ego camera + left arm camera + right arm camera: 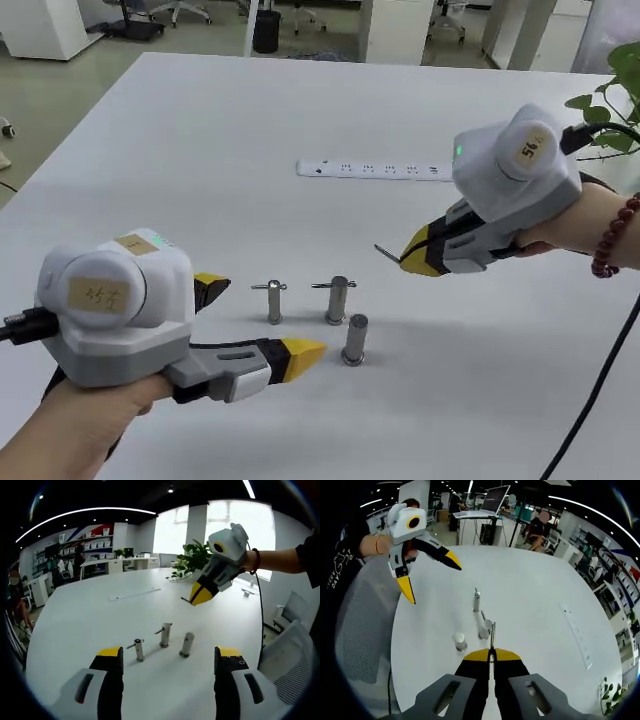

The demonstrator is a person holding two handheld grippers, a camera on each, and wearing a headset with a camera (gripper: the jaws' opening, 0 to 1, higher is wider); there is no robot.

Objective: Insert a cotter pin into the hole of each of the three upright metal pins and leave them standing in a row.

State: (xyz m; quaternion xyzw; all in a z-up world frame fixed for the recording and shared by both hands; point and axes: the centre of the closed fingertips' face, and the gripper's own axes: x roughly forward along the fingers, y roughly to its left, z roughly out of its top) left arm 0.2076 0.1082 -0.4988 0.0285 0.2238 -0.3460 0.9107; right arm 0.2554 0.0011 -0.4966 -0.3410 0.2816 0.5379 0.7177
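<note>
Clamping cotter pin (492, 632) by one end, right gripper (490, 656) jaws closed, shank projecting for insertion. Bare metal pin (355, 340) stands mid-tabletop, near first fitted pin (274, 302), second fitted pin (337, 300). Left gripper (169, 654) jaws wide open, empty, likely poised to steady it.

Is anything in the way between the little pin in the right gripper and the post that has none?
Nothing visible. The right gripper holds the cotter pin up in the air, with open space down to the bare post. The middle post, already fitted, stands close beside, off the path.
</note>
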